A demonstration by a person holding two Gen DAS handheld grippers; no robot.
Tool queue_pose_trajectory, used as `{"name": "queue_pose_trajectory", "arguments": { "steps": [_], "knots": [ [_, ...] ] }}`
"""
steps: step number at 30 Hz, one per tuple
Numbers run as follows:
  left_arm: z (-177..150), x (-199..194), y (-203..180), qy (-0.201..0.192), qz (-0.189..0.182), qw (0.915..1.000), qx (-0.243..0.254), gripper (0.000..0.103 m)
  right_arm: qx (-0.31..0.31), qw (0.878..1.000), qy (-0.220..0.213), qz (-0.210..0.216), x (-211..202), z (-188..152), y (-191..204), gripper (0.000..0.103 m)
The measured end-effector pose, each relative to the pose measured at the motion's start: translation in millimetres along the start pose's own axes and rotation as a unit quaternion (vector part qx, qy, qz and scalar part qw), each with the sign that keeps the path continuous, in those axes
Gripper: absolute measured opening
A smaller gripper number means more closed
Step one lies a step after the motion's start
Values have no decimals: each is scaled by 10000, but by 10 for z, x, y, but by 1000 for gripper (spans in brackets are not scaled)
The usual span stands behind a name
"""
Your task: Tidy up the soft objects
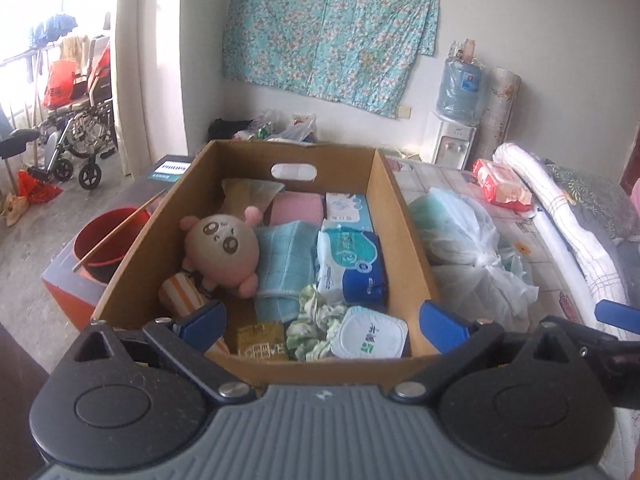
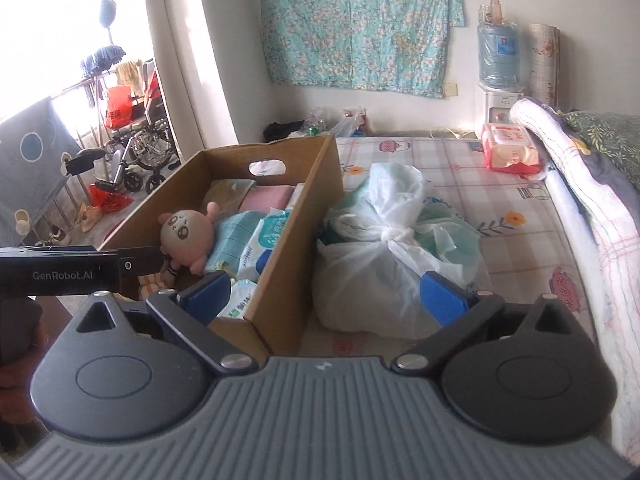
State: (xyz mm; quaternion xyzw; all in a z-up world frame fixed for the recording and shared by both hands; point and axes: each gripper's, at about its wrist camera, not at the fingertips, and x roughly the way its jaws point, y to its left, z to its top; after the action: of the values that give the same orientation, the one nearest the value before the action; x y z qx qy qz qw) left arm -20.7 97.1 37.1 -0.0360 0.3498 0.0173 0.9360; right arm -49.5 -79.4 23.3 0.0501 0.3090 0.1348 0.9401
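Daylight floods in from the balcony opening [image 1: 52, 40] at the left of both views, blown out to near white there. The wall around the floral cloth [image 2: 360, 24] is evenly, softly lit, with a warm sun patch low near the water dispenser [image 2: 498, 110]. Shadows are faint. Fisheye bending curves the edges; corners go dark. Focus is slightly soft throughout.

Striped cloth [image 1: 176, 294] partly hidden, perhaps a sock, behind left tongs [image 1: 322, 320]
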Motion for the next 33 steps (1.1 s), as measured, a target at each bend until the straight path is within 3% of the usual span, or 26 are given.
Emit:
{"name": "queue_pose_trajectory", "arguments": {
  "steps": [3,6,16,33],
  "knots": [
    [-116,68,-87,384,156,9989,198,103,109,9998,139,-74,-51,-146,-68,101],
    [-212,146,-90,745,81,9968,281,103,134,9995,249,-134,-29,-211,-59,101],
    [-271,132,-135,833,114,9962,219,103,34,9976,650,-230,250,-216,1,101],
    [-240,184,-147,915,325,9952,124,102,-31,9964,817,-236,418,-196,11,101]
  ]
}}
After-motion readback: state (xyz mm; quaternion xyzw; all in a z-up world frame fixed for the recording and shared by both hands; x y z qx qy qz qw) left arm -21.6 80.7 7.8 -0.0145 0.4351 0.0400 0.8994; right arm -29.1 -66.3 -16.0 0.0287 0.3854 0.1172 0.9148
